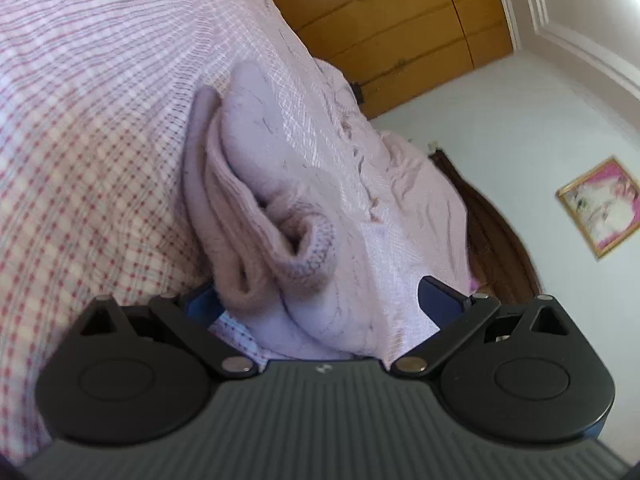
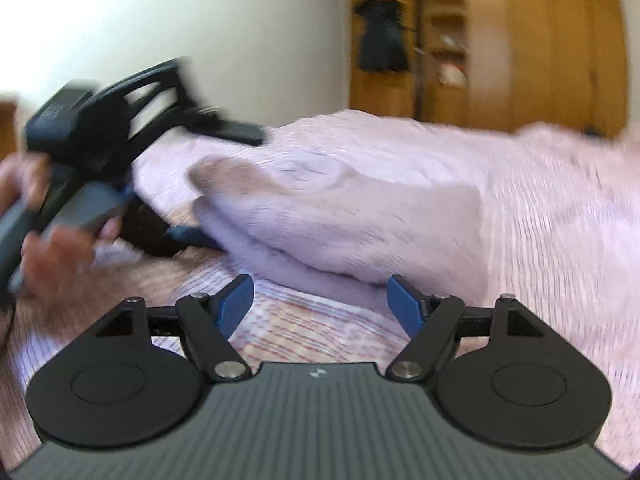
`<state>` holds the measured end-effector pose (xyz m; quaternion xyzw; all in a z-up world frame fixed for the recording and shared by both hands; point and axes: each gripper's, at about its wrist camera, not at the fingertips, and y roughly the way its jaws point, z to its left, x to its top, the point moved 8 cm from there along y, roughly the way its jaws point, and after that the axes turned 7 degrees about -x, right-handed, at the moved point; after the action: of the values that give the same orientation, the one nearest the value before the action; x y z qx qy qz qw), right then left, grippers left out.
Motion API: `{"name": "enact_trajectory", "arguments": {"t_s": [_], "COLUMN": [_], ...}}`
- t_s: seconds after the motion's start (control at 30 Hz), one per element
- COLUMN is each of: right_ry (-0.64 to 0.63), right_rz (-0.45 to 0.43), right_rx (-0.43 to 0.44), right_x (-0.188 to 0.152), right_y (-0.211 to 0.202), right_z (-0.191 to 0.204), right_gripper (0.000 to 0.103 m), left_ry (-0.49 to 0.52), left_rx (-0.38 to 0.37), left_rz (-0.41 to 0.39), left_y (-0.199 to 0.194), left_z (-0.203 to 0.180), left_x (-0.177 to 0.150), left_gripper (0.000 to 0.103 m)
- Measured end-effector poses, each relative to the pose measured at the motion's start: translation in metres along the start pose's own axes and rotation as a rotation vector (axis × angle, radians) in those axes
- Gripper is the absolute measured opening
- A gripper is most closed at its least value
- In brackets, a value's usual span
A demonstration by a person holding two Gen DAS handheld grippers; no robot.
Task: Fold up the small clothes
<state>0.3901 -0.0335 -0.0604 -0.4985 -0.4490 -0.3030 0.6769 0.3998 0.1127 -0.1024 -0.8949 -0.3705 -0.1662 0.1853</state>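
Between the fingers of the left claw [image 1: 320,300] sits a bundle of folded lilac clothes [image 1: 256,200], a knitted cuff rolled at its near end; the blue pads stand on either side of the bundle, but whether they press on it I cannot tell. Under and beyond this claw the clothes rest on a bed [image 1: 80,140] covered in a pink checked sheet. Past the bed stand a wooden wardrobe [image 1: 400,20] and a white wall with a framed picture [image 1: 600,208]. Just ahead of the right claw [image 2: 320,300] the same clothes [image 2: 340,220] lie on the bed [image 2: 560,220]; its fingers are spread wide with nothing between them. To its left a hand [image 2: 52,252] holds the left claw [image 2: 192,236] against the bundle.
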Motion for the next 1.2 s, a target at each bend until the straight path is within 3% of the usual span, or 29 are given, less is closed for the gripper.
{"name": "enact_trajectory", "arguments": {"t_s": [0.07, 0.17, 0.23, 0.33, 0.4, 0.47, 0.57, 0.67, 0.77, 0.83, 0.87, 1.0, 1.1, 1.2], "right_ry": [0.154, 0.502, 0.714, 0.871, 0.903, 0.904, 0.881, 0.896, 0.882, 0.863, 0.83, 0.851, 0.964, 0.961], "right_rz": [-0.011, -0.011, 0.019, 0.058, 0.048, 0.094, 0.18, 0.186, 0.223, 0.283, 0.291, 0.285, 0.235, 0.172], "right_rx": [0.032, 0.18, 0.264, 0.246, 0.266, 0.282, 0.258, 0.27, 0.307, 0.369, 0.357, 0.336, 0.383, 0.432], "right_x": [0.005, 0.014, 0.016, 0.019, 0.024, 0.025, 0.024, 0.025, 0.022, 0.015, 0.014, 0.012, 0.016, 0.013], "right_y": [-0.006, -0.013, -0.011, -0.008, -0.01, -0.004, 0.026, 0.054, 0.073, 0.07, 0.065, 0.073, 0.092, 0.103], "right_z": [-0.022, -0.064, -0.095, -0.128, -0.14, -0.144, -0.149, -0.148, -0.137, -0.12, -0.116, -0.113, -0.119, -0.118], "right_gripper": [0.079, 0.082, 0.096, 0.101, 0.101, 0.101, 0.101, 0.101, 0.1, 0.099, 0.097, 0.096, 0.096, 0.095], "left_ry": [-0.015, 0.01, 0.023, 0.028, 0.033, 0.048, 0.09, 0.109, 0.091, 0.077, 0.072, 0.077, 0.089, 0.089], "left_rx": [0.031, 0.043, 0.039, 0.026, 0.032, 0.042, 0.059, 0.063, 0.053, 0.046, 0.044, 0.053, 0.057, 0.052], "left_rz": [0.0, -0.005, -0.009, -0.015, -0.011, -0.006, 0.004, 0.006, 0.001, -0.003, -0.006, -0.012, -0.012, -0.015], "left_y": [0.011, 0.017, 0.019, 0.017, 0.013, 0.014, 0.019, 0.022, 0.024, 0.022, 0.021, 0.018, 0.018, 0.018], "left_z": [0.008, 0.007, 0.007, 0.008, 0.011, 0.011, 0.006, 0.004, 0.003, 0.006, 0.007, 0.013, 0.009, 0.007], "left_x": [0.004, 0.008, 0.01, 0.009, 0.006, 0.006, 0.002, 0.0, -0.001, 0.001, 0.001, 0.0, -0.003, -0.004], "left_gripper": [0.102, 0.102, 0.102, 0.102, 0.102, 0.102, 0.102, 0.102, 0.102, 0.102, 0.102, 0.102, 0.102, 0.102]}}
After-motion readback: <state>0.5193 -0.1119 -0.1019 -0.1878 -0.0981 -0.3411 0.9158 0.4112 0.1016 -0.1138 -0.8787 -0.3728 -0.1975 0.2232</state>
